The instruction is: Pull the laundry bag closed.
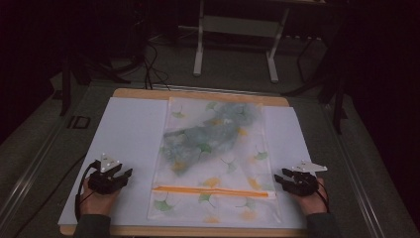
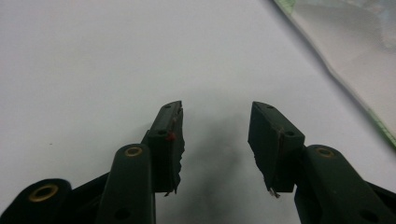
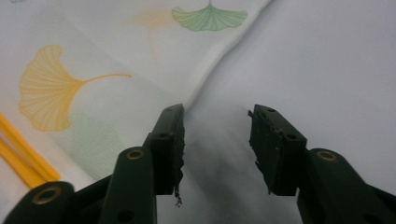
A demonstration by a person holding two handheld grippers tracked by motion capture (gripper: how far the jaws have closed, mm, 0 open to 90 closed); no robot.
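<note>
While bag (image 1: 213, 158) lies flat mid-desk (image 1: 133, 129), zip (image 1: 213, 192) toward 6 o'clock, left claw (image 1: 121, 174) at 8 and right claw (image 1: 280, 179) at 4 wait gaping, empty, likely flanking for grabs.

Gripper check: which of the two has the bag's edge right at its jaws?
The right gripper: the leaf-print bag runs its edge up to the left jaw. The left gripper has bare white sheet between its open jaws, the bag off to the side.
</note>
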